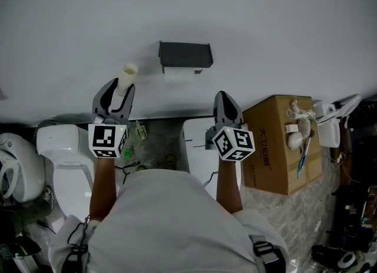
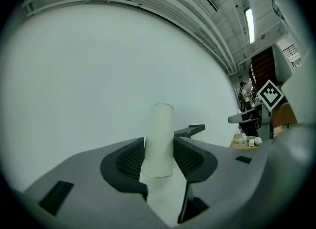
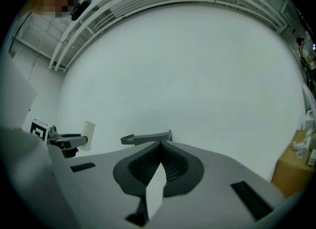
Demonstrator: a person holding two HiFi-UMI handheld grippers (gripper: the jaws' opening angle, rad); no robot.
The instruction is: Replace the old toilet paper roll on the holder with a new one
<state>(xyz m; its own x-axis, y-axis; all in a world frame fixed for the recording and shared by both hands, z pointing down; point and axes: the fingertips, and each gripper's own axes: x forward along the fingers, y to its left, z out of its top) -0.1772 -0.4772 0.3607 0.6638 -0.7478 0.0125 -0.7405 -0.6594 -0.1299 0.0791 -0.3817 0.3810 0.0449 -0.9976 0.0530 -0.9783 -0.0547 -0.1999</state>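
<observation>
Plain white wall (image 1: 247, 19) across the whole upper half, with open room on every side of the dark grey holder (image 1: 185, 55), mounted flat against it, higher than both grippers and between them; pale strip (image 1: 179, 73) just under its lower edge, too small to identify. Along the foot of the wall, a crowded band: white toilet (image 1: 62, 145) at the left, a second white fixture (image 1: 197, 145) in the middle, brown cardboard box (image 1: 283, 145) at the right, a narrow gap of speckled floor (image 1: 156, 148) between toilet and fixture. Left gripper (image 1: 115, 98) over the toilet's right edge, pads pinching a pale cardboard tube (image 2: 159, 139) near its lower end, the tube standing up out of the jaws, its top clear above them — well apart from the holder, to its left and slightly lower. Right gripper (image 3: 159, 160) over the middle fixture, just beside the box, jaws pressed together with nothing between them, the holder in line just beyond the tips in the right gripper view. On the box's face, white oddments (image 1: 299, 129) with something blue hanging below them; at the far right edge, cables (image 1: 353, 207) and dark gear; small green bits (image 1: 138, 132) on the floor near the left gripper.
</observation>
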